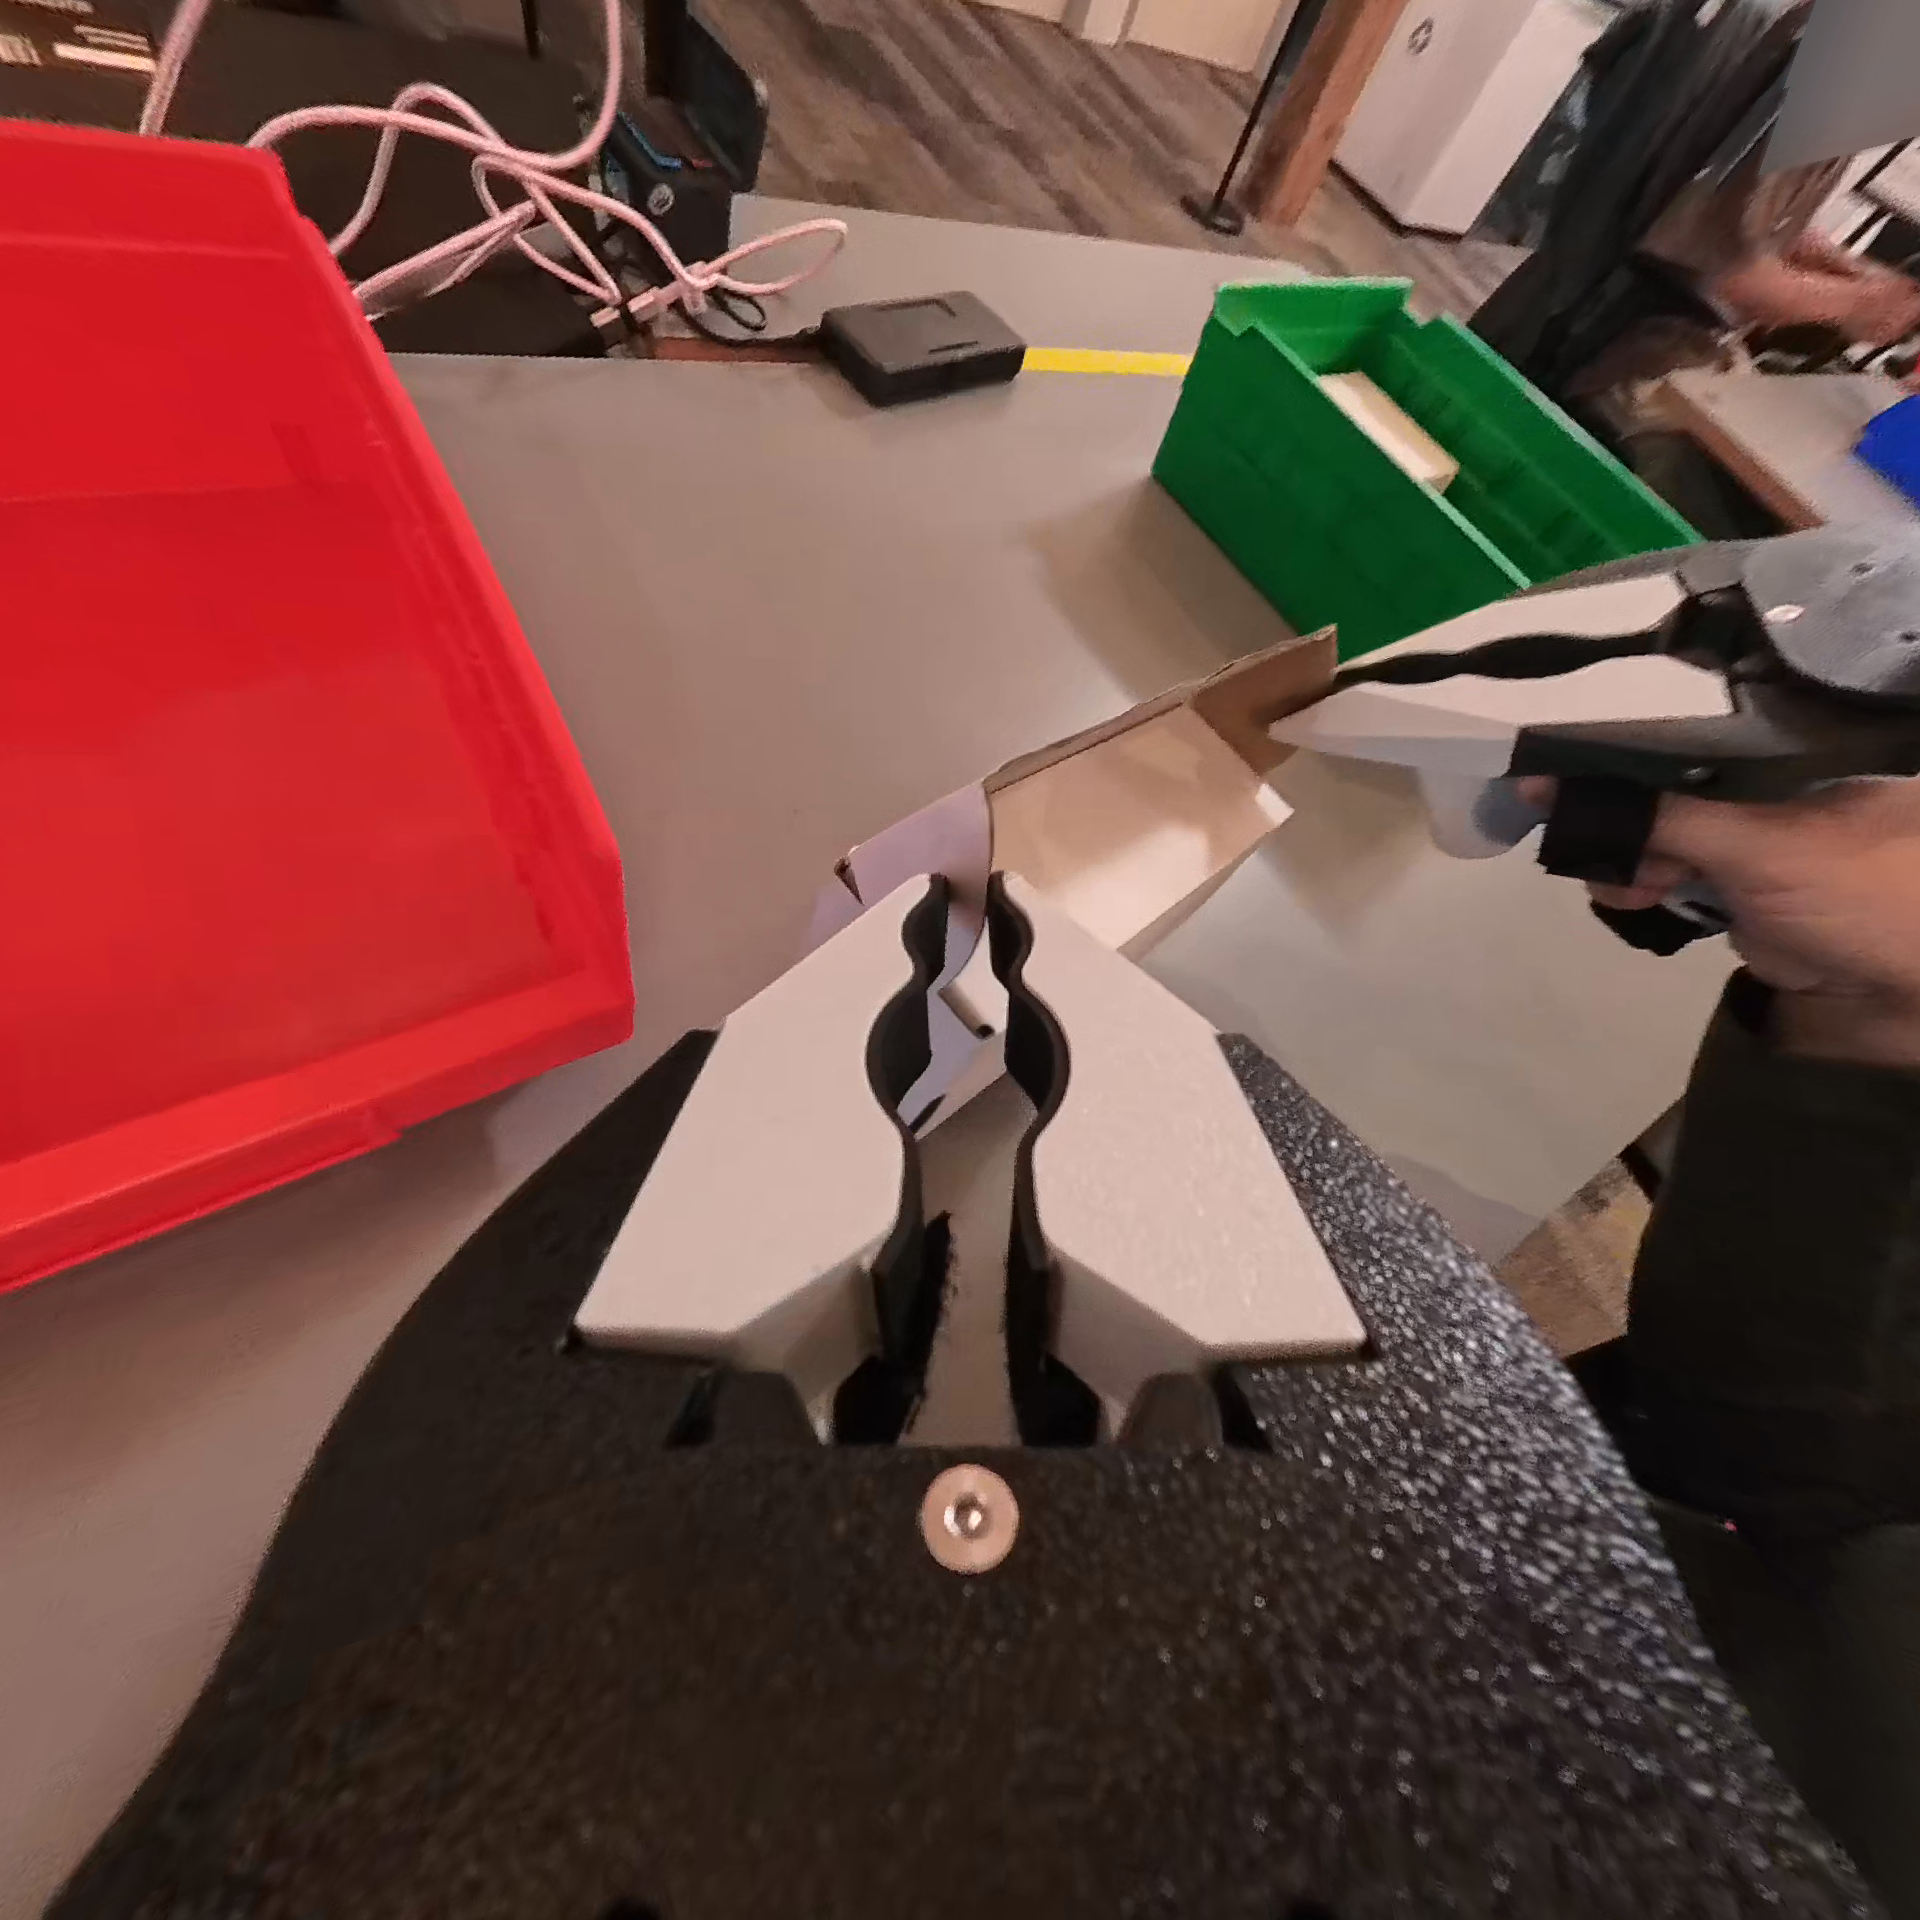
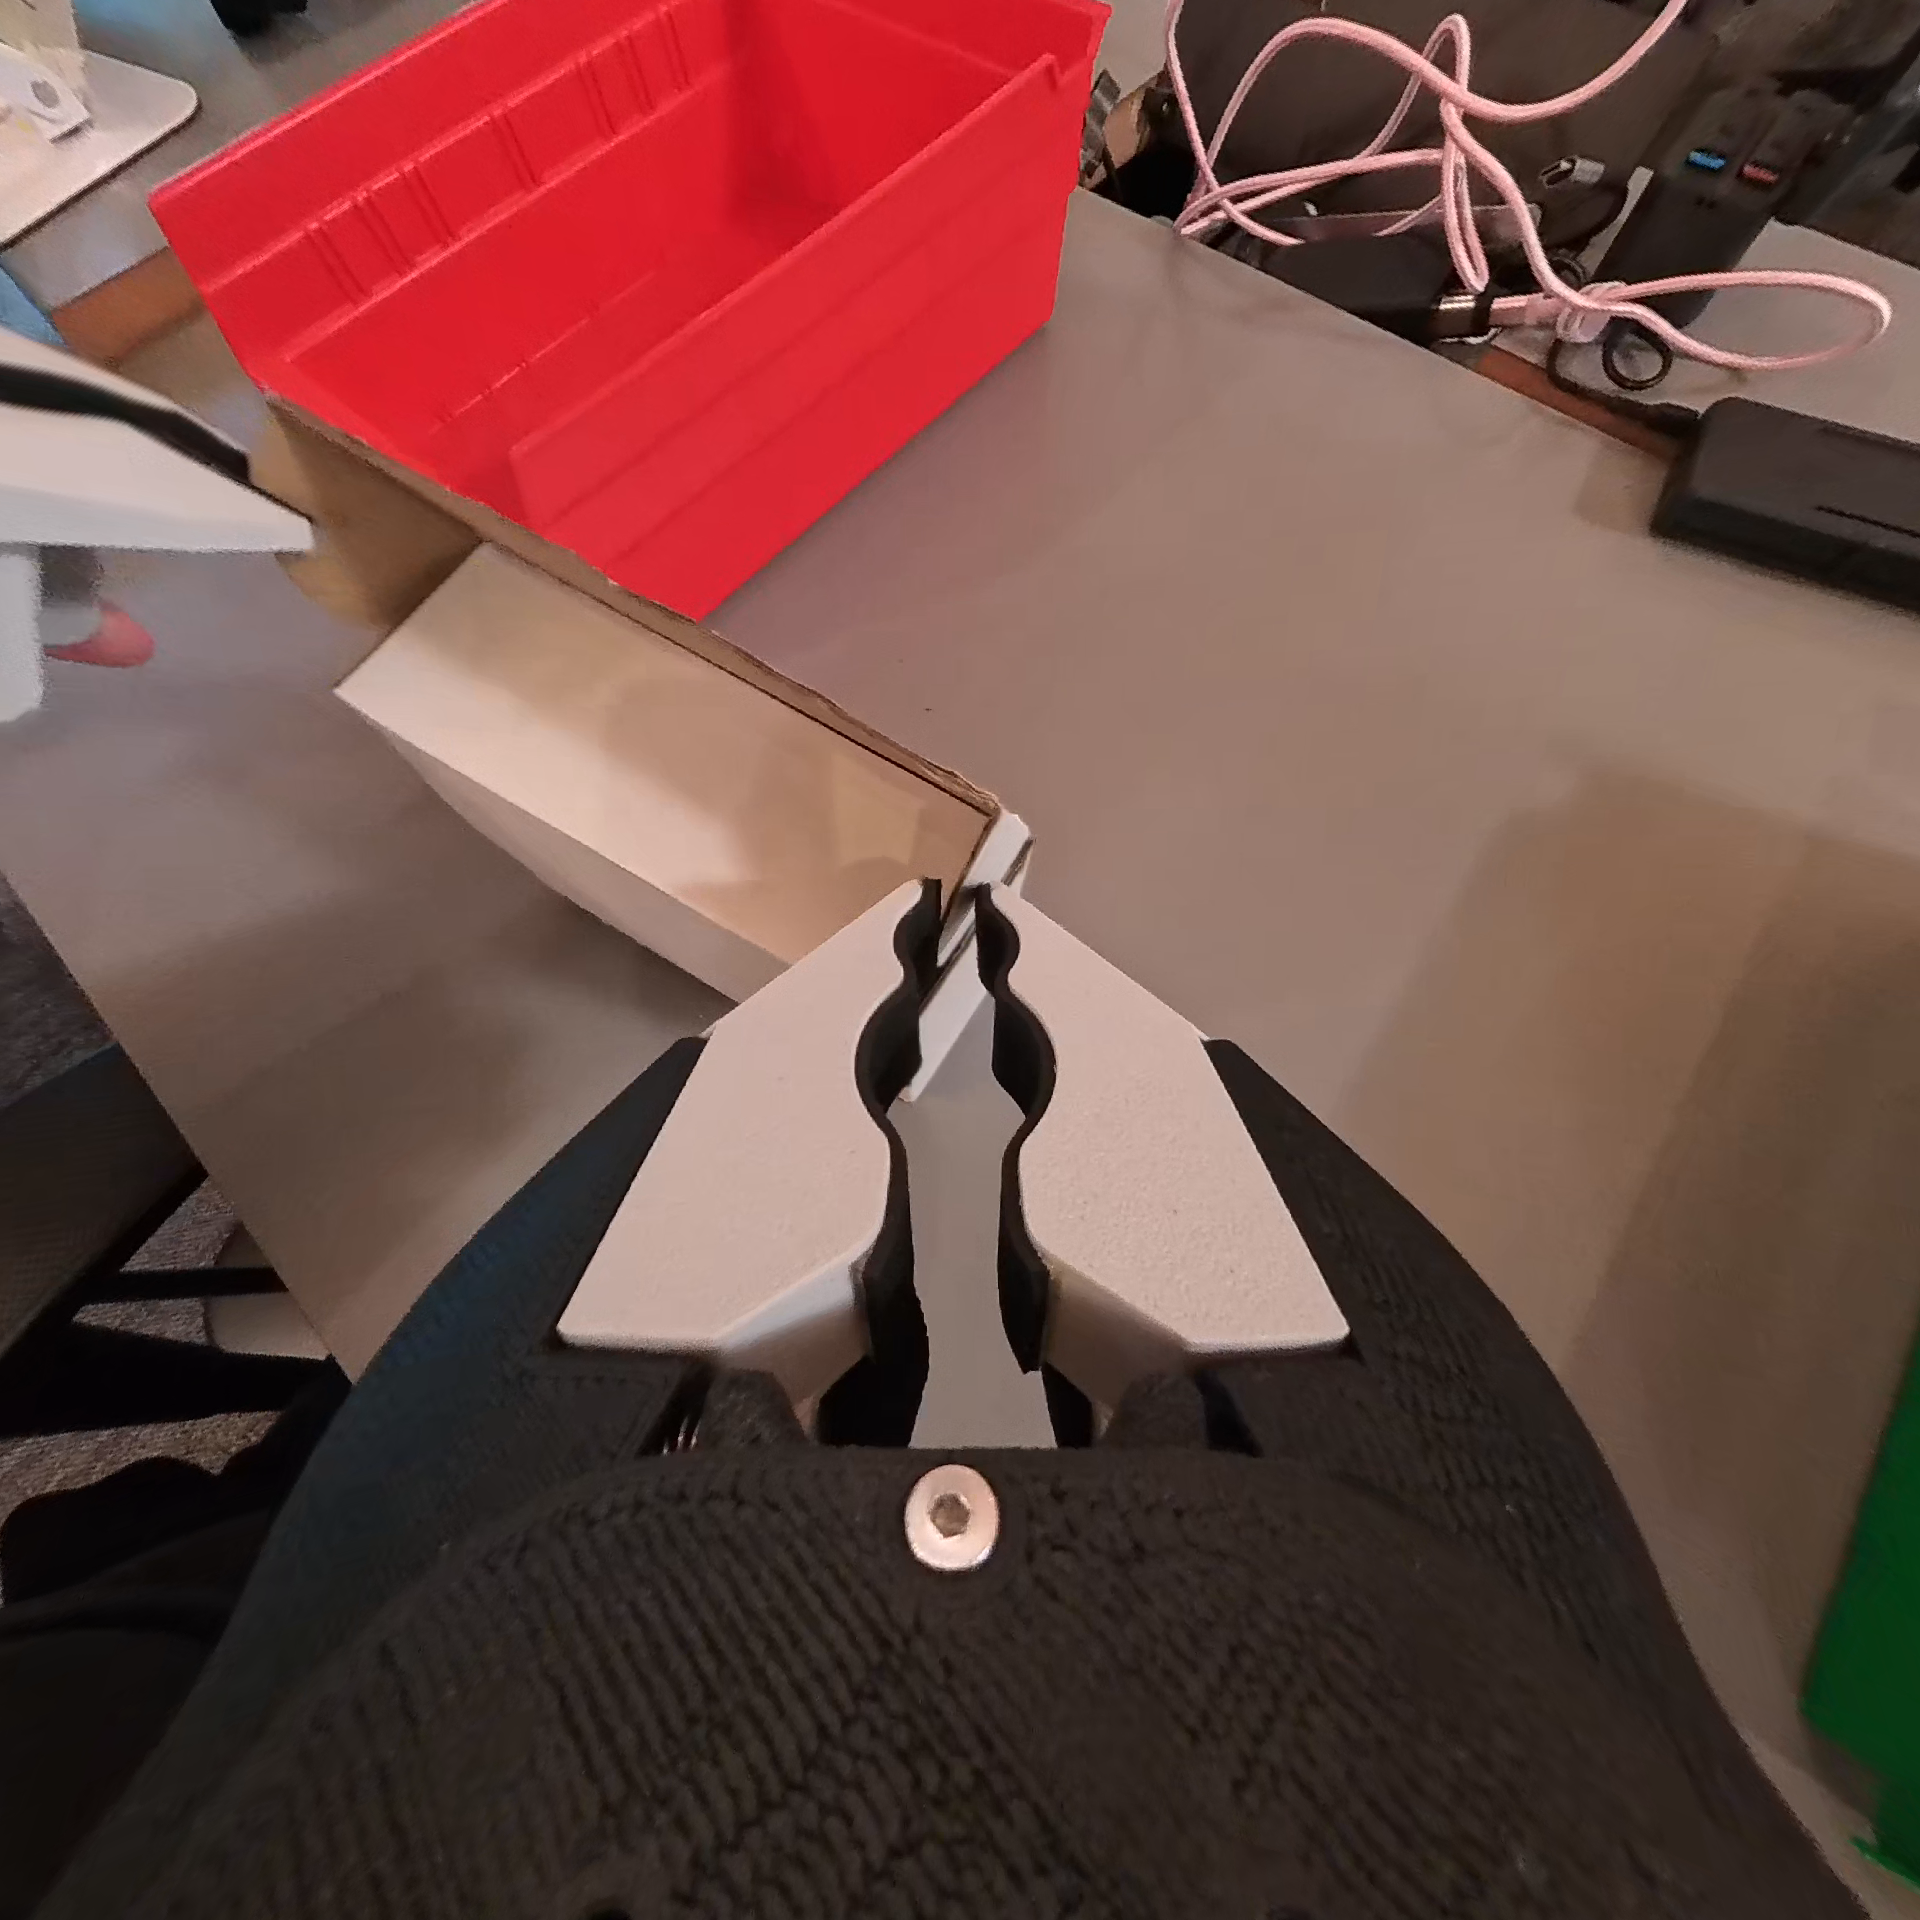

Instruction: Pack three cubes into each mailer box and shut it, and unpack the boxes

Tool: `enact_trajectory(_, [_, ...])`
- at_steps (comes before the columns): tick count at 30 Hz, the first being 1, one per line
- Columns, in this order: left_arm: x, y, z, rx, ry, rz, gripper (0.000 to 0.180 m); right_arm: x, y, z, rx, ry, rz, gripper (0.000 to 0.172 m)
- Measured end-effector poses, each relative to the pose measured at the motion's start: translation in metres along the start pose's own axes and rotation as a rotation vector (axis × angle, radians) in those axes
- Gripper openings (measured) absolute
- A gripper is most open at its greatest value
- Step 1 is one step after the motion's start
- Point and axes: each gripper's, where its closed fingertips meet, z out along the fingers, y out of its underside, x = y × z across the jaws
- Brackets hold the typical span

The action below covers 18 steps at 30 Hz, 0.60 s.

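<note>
White cardboard mailer box [image 2: 582,748] with brown inside, lid shut, tilted above grey table, one end flap pinched at each end. Pale cube [image 1: 1387,426] lying inside green plastic bin [image 1: 1351,499], well apart.

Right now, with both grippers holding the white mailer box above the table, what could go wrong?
1. Each gripper pinches only a thin cardboard flap: the left gripper at one end, the right gripper at the other. If they pull apart, a flap of the mailer box might tear or bend.
2. The box hangs tilted over the grey table; if one grip slips, that end may drop.
3. The red bin stands close behind; a swing could hit it.
</note>
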Motion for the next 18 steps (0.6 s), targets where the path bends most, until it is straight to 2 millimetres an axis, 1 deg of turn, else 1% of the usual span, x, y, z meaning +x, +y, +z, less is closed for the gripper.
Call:
enact_trajectory(1, [0.001, -0.003, -0.001, 0.015, 0.02, -0.012, 0.006, 0.0, 0.0, 0.0, -0.001, -0.004, -0.001, 0.005])
enact_trajectory(3, [-0.001, -0.005, -0.002, 0.027, 0.04, -0.035, 0.006, -0.002, 0.0, 0.001, 0.003, -0.019, 0.0, 0.005])
enact_trajectory(8, [-0.014, 0.003, -0.001, 0.017, -0.002, -0.046, 0.004, -0.009, -0.002, 0.0, 0.022, -0.042, -0.012, 0.008])
enact_trajectory(10, [-0.017, 0.007, 0.0, 0.013, -0.009, -0.048, 0.003, -0.001, -0.004, -0.006, 0.043, 0.037, -0.039, 0.02])
enact_trajectory(13, [-0.015, 0.007, 0.002, 0.021, -0.002, -0.044, 0.002, 0.006, -0.012, -0.02, 0.113, 0.16, -0.098, 0.025])
enact_trajectory(14, [-0.015, 0.007, 0.002, 0.02, -0.009, -0.038, 0.002, 0.004, -0.017, -0.024, 0.157, 0.192, -0.131, 0.022])
enact_trajectory(15, [-0.015, 0.007, 0.002, 0.018, -0.013, -0.032, 0.002, -0.003, -0.022, -0.028, 0.209, 0.212, -0.18, 0.019])
enact_trajectory(16, [-0.015, 0.007, 0.002, 0.016, -0.017, -0.028, 0.002, -0.014, -0.028, -0.031, 0.269, 0.217, -0.241, 0.015])
enact_trajectory(18, [-0.016, 0.006, 0.002, 0.014, -0.02, -0.025, 0.002, -0.045, -0.036, -0.031, 0.388, 0.186, -0.385, 0.006])
